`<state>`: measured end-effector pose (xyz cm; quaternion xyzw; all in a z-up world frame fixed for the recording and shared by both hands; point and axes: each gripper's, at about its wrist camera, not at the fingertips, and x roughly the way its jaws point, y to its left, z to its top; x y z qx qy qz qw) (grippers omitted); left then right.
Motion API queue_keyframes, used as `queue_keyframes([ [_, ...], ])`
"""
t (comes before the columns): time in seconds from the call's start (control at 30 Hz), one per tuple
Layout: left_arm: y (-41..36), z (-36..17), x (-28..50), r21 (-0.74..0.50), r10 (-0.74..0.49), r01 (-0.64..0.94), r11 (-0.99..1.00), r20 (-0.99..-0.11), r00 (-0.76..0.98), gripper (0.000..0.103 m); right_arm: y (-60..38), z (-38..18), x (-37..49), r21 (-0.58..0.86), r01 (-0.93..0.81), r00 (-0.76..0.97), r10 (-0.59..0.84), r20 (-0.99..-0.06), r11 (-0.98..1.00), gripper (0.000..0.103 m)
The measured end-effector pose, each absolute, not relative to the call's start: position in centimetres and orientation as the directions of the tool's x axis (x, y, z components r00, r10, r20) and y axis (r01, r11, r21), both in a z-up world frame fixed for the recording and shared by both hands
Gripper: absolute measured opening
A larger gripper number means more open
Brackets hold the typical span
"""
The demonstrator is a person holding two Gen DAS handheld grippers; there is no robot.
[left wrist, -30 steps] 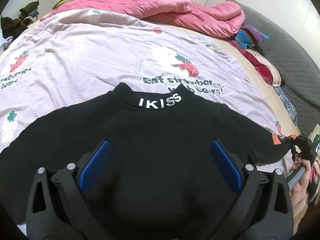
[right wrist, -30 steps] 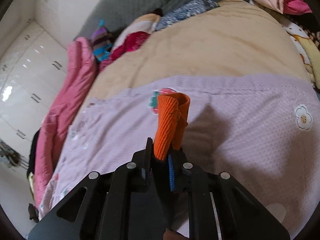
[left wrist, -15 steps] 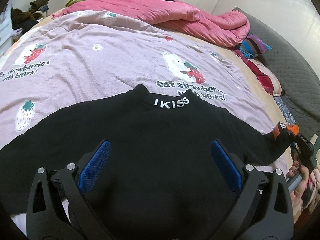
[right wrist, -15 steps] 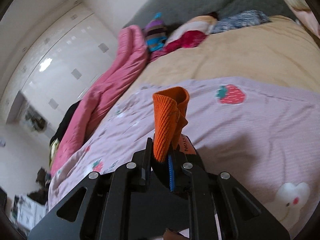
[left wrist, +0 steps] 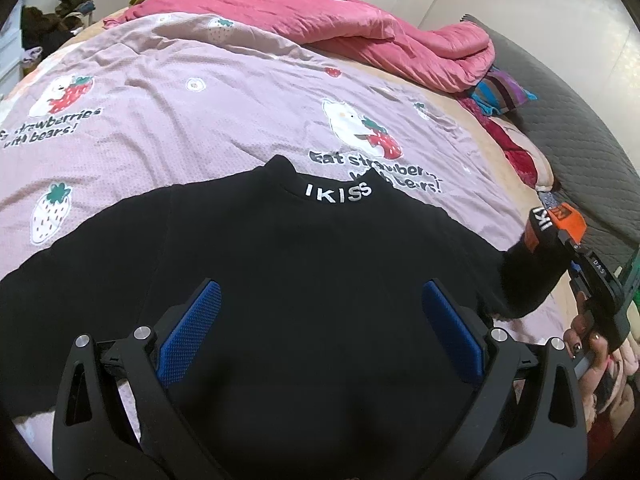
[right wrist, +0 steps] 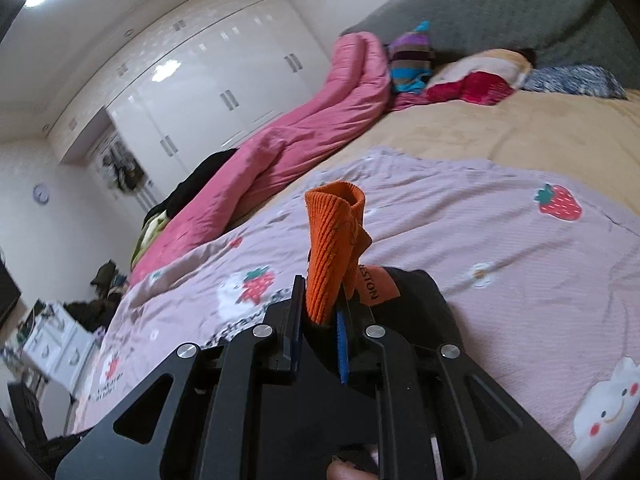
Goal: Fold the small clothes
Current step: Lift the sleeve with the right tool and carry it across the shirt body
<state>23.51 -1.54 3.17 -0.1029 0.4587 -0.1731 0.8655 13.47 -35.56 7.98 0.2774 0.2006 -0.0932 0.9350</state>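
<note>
A black sweater (left wrist: 320, 272) with "IKISS" in white on its collar lies flat on the pink strawberry sheet (left wrist: 180, 112). My left gripper (left wrist: 324, 324) hovers open over the sweater's body, its blue pads (left wrist: 194, 332) wide apart and gripping nothing. At the right edge of the left wrist view, my right gripper (left wrist: 568, 240) holds the sweater's right sleeve up off the bed. In the right wrist view that gripper (right wrist: 320, 316) is shut on the sleeve's orange ribbed cuff (right wrist: 334, 240), which sticks up between the fingers. A hand (left wrist: 588, 332) grips its handle.
A rumpled pink quilt (left wrist: 380, 36) lies along the far side of the bed. Striped and red pillows (left wrist: 500, 92) rest against a dark grey padded headboard (left wrist: 580, 140). White wardrobes (right wrist: 192, 92) and piles of clothes (left wrist: 72, 4) stand beyond the bed.
My right gripper has lifted the orange cuff and rolled, swinging the sleeve up off the sheet. The left gripper stays open; its view has drawn slightly back from the sweater.
</note>
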Motion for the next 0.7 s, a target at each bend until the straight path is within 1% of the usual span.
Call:
queue_keyframes([
  [0.2, -1.2, 3.1, 23.6, -0.333, -0.379, 0.184, 0.925, -0.763, 0.524, 0.094, -33.0, 8.6, 13.9, 0.465, 0.213, 0.910, -0.001, -0.415, 0.860, 0.013],
  [0.23, -1.1, 3.1, 23.6, -0.315, -0.357, 0.173, 0.933, -0.766, 0.534, 0.094, -32.5, 8.7, 14.0, 0.457, 0.198, 0.910, 0.010, -0.414, 0.867, 0.013],
  [0.33, -0.8, 2.9, 23.6, -0.188, -0.223, 0.121, 0.975, -0.781, 0.584, 0.094, -30.8, 9.0, 14.3, 0.445, 0.149, 0.910, 0.053, -0.412, 0.883, 0.013],
  [0.37, -0.6, 2.7, 23.6, -0.179, -0.209, 0.109, 0.978, -0.786, 0.581, 0.094, -30.2, 9.0, 14.4, 0.441, 0.133, 0.909, 0.068, -0.410, 0.888, 0.013],
  [0.47, 0.7, 2.0, 24.0, -0.217, -0.219, 0.071, 0.974, -0.799, 0.560, 0.094, -27.8, 9.1, 14.6, 0.422, 0.077, 0.906, 0.113, -0.408, 0.904, 0.013],
  [0.57, 1.6, 1.8, 24.3, -0.228, -0.212, 0.041, 0.973, -0.803, 0.557, 0.094, -26.0, 9.0, 14.8, 0.410, 0.032, 0.899, 0.153, -0.411, 0.912, 0.013],
  [0.7, 2.0, 1.6, 24.7, -0.279, -0.251, 0.032, 0.960, -0.802, 0.542, 0.094, -23.6, 8.7, 15.0, 0.382, -0.014, 0.887, 0.188, -0.422, 0.924, 0.013],
])
